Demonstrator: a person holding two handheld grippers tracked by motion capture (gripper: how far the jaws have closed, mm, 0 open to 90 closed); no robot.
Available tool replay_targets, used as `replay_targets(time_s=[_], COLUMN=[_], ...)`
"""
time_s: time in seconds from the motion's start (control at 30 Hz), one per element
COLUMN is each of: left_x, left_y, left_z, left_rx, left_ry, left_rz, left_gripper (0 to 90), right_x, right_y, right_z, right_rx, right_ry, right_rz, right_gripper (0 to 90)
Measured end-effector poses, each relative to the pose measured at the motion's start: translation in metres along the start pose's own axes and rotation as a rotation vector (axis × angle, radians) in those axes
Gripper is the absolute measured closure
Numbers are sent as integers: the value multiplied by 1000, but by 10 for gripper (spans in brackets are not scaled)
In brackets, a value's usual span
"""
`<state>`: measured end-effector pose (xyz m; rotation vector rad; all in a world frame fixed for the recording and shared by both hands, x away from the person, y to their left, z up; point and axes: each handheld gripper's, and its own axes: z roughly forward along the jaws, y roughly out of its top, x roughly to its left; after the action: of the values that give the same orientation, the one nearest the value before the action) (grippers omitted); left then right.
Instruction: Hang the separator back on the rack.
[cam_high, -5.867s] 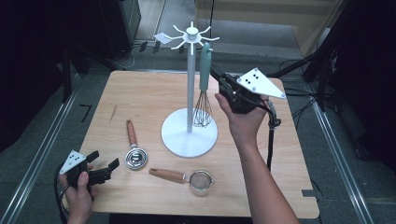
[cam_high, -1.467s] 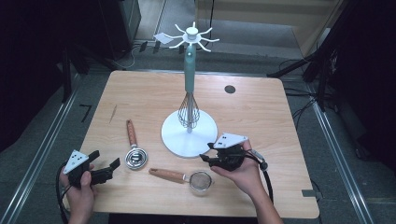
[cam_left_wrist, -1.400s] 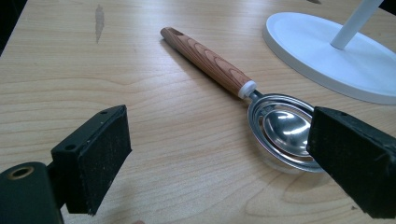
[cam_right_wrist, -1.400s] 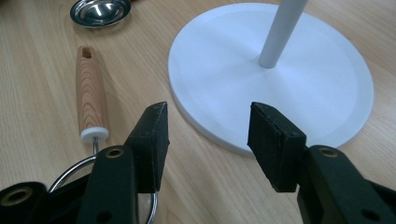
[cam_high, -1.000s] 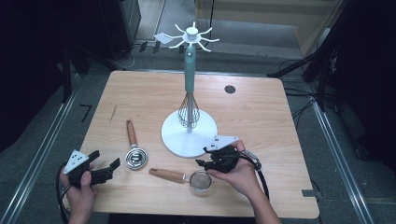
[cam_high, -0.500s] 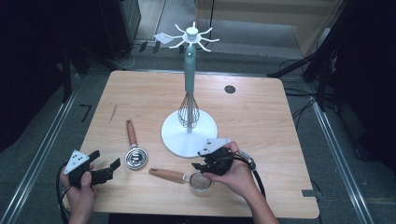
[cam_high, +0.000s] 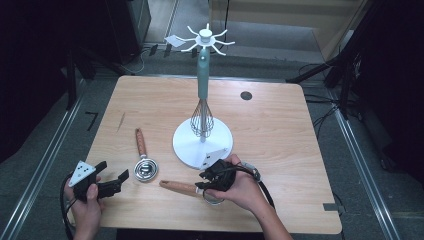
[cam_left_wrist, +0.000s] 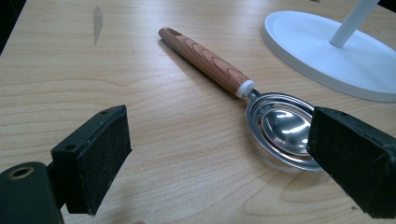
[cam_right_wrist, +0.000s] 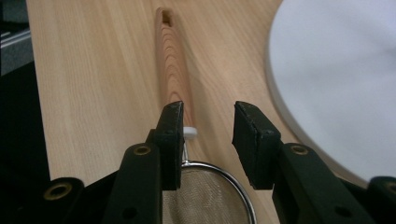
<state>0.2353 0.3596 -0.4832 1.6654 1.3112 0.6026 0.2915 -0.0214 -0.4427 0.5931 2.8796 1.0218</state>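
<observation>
I hold my right gripper low over the near part of the wooden table, just in front of the white round base of the utensil stand, and it now sits a little further toward my left than it did a moment ago, closer over the small mesh strainer. Six seconds back this same gripper was up beside the stand, by the teal-handled whisk that now hangs there on its own. In the right gripper view the two black jaws rise on either side of the strainer's neck: the left jaw partly covers the white collar where the wooden handle meets the wire rim, and the handle runs straight away from me beyond the jaws, while the mesh bowl lies beneath them. The jaws have just been closing, with the strainer's neck between them, but a gap shows on the right side and I cannot see the pads pressing, so the grip is not yet made. The stand's base lies just to the right of the jaws. My left gripper rests in my left hand at the near left corner, unmoved, its jaws wide apart and holding nothing. Ahead of it, toward its right jaw, lies a steel scoop with a wooden handle, where it lay before.
</observation>
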Motion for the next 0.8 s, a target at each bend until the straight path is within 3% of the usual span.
replay_targets(time_s=[0.13,0.37,0.8], left_x=[0,0,0], left_y=[0,0,0], left_z=[0,0,-1], left_rx=[-1,-3,-7], left_ry=[-1,-2,-13], left_rz=[0,-1,-5], left_gripper=[69,69,69], right_x=[1,-1,6], right_y=[5,12,17], right_z=[6,8,28], right_rx=[64,122,210], right_ry=[24,62,69], right_rz=[-30,-28,-21], right_gripper=[650,650,636])
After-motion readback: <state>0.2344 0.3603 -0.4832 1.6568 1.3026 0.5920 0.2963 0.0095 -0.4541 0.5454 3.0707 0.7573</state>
